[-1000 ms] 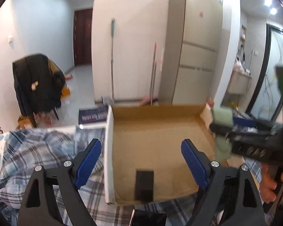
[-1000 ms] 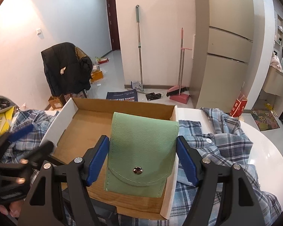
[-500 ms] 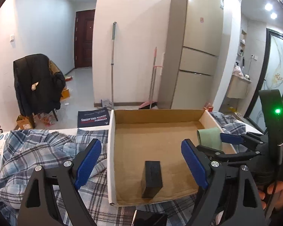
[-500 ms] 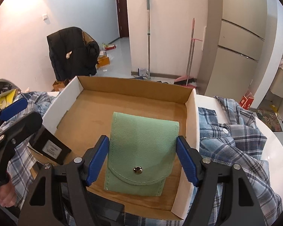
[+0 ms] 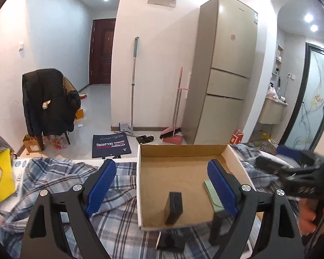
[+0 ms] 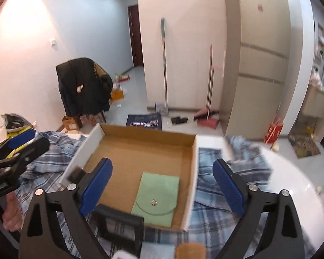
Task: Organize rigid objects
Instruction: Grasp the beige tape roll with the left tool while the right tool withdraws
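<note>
1. The right gripper (image 6: 162, 185) is standing wide open; its jaws have just been opening, and nothing is pressed between the blue pads. The green pouch (image 6: 156, 196) is lying below and beyond the gap, free of both fingers.
2. The left gripper (image 5: 161, 183) is also standing open and is holding nothing; its blue pads are framing the left wall of the cardboard box (image 5: 183, 153) and the plaid cloth (image 5: 118, 222) beside it.
3. The green pouch is lying flat on the box floor, in the near right part, close to the right wall. Its long axis is running from the near edge toward the far wall. The rounded flap with the metal snap is facing up and pointing toward the near edge.
4. A black block (image 5: 173, 207) is standing upright on its narrow edge in the near middle of the box, to the left of the pouch and apart from it. Its broad faces are facing left and right.
5. The right wrist view is showing the whole pouch, a black frame (image 6: 118, 224) lying just outside the near wall of the box, and the white tabletop (image 6: 291, 172) to the right of the cloth.
6. The left wrist view is showing only a strip of the pouch (image 5: 211, 194) behind its right finger, but it is showing the black block clearly; the right view is showing that block only as a blurred dark shape at the left wall.
7. Each view is showing the other gripper at its margin, with a hand (image 5: 308, 215) on the handle.
</note>
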A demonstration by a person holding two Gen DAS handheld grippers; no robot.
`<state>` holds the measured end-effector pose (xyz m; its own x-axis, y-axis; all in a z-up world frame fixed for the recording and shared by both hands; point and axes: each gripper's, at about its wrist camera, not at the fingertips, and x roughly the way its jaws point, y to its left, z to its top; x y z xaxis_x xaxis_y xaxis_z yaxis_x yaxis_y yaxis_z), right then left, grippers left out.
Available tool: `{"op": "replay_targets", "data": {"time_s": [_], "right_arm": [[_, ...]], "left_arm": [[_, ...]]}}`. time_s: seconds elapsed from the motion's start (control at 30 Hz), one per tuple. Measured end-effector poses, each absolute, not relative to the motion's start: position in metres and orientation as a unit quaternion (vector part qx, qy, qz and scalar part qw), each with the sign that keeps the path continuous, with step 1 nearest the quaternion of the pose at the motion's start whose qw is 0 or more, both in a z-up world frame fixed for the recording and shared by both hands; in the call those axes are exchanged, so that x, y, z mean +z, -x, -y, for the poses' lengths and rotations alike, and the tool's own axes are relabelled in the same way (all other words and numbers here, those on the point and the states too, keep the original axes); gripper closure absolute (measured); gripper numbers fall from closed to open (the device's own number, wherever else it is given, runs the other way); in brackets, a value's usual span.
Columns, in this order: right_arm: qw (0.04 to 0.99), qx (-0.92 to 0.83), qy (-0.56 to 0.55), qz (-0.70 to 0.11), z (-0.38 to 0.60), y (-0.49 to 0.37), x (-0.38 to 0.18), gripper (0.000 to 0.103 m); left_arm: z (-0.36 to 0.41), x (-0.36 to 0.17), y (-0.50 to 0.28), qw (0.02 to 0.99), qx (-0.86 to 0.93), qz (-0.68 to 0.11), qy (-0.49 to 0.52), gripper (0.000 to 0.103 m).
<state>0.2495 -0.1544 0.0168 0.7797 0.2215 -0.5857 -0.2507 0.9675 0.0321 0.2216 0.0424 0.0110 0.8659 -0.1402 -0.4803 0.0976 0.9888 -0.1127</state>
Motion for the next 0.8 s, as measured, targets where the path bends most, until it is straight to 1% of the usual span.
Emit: {"op": "replay_targets", "data": {"time_s": [0.07, 0.13, 0.27, 0.33, 0.6, 0.8], "right_arm": [[0.948, 0.127, 0.032, -0.289, 0.159, -0.225, 0.033, 0.007], [0.953, 0.138, 0.038, -0.267, 0.162, -0.200, 0.047, 0.002], [0.964, 0.139, 0.048, -0.220, 0.165, -0.153, 0.067, 0.001], [0.966, 0.143, 0.043, -0.211, 0.167, -0.135, 0.071, 0.001], [0.967, 0.159, 0.028, -0.195, 0.178, -0.078, 0.065, 0.001], [0.973, 0.147, 0.020, -0.177, 0.187, -0.068, 0.047, 0.001]], "left_arm": [[-0.041, 0.021, -0.200, 0.968, -0.063, -0.240, 0.028, 0.015], [-0.037, 0.032, -0.178, 0.973, -0.067, -0.222, 0.015, 0.015], [-0.030, 0.050, -0.124, 0.980, -0.069, -0.186, 0.004, 0.015], [-0.026, 0.055, -0.104, 0.982, -0.072, -0.176, 0.004, 0.015], [-0.024, 0.058, -0.041, 0.987, -0.077, -0.138, 0.004, 0.014], [-0.025, 0.042, -0.028, 0.990, -0.062, -0.124, 0.007, 0.014]]}}
